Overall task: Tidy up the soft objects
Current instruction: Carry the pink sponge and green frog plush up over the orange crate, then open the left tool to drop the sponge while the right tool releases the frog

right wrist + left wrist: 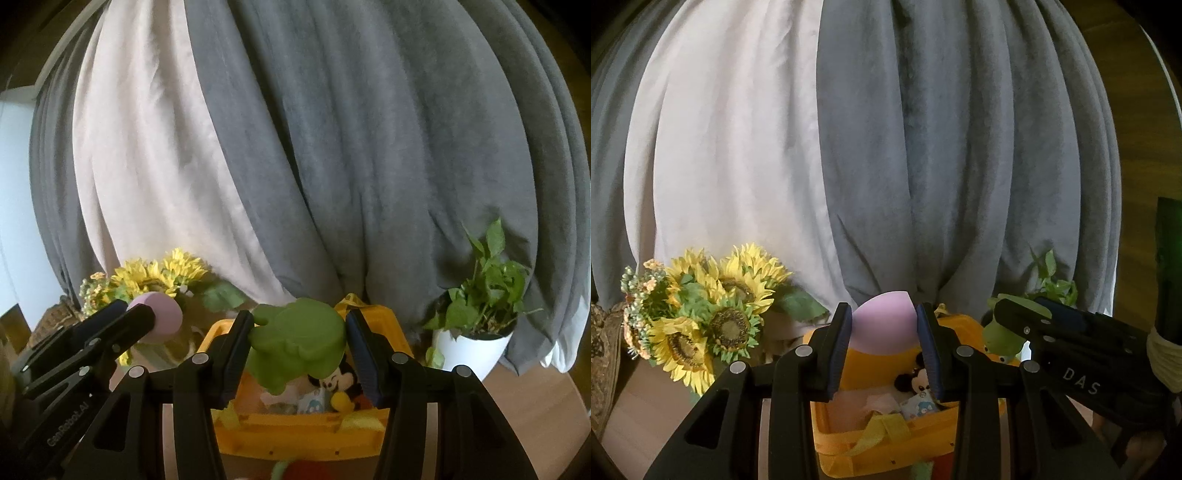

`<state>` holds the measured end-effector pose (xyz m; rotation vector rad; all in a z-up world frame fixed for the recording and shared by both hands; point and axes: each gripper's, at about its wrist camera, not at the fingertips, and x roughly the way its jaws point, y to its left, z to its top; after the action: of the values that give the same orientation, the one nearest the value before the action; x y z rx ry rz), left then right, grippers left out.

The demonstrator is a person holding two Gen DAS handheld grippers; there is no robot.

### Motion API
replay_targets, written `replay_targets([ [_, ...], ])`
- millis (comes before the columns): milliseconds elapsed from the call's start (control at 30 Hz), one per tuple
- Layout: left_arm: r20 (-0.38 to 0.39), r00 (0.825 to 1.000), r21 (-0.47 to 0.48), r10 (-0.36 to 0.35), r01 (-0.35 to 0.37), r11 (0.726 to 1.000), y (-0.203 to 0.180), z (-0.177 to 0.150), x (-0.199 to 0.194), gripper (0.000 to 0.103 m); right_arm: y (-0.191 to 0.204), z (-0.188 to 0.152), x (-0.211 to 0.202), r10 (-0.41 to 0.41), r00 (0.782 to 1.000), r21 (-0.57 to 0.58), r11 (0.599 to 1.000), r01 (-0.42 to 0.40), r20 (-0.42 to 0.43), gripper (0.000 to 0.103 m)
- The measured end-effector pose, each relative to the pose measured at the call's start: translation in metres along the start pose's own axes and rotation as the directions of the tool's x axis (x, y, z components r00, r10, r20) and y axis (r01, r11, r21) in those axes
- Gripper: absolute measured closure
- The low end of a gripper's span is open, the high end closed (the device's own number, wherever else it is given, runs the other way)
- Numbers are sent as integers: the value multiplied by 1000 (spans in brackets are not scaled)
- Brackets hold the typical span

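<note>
My left gripper [884, 332] is shut on a soft pink egg-shaped sponge [882, 321], held up above a yellow basket [886, 439]. My right gripper [299, 350] is shut on a soft green animal-shaped toy [295, 343], also held over the yellow basket [295, 432]. Inside the basket lie a mouse plush [338, 380] and some small soft items. The mouse plush [916, 376] shows between my left fingers too. From the left wrist, the right gripper [1023, 328] and its green toy [1001, 338] appear at the right. From the right wrist, the left gripper [147, 321] and its pink sponge [162, 321] appear at the left.
Sunflowers [701, 317] stand to the left of the basket. A potted green plant in a white pot [476, 332] stands to its right. Grey and pale pink curtains [886, 147] hang right behind. The basket rests on a wooden surface [535, 413].
</note>
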<state>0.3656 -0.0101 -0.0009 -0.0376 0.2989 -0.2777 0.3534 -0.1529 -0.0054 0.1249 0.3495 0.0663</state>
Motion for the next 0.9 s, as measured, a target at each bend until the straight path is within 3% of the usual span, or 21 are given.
replay_targets([
  [467,-82,997,-1,10,-10,1000,13,-14,63,67,-6,-2,61,-7,997,-3,1000,7,-73,50],
  [900,-191,982,-15,-7,4,1000,21,-36,112,65,-24,-20,114,-16,984,22,1000,20,-178,50],
])
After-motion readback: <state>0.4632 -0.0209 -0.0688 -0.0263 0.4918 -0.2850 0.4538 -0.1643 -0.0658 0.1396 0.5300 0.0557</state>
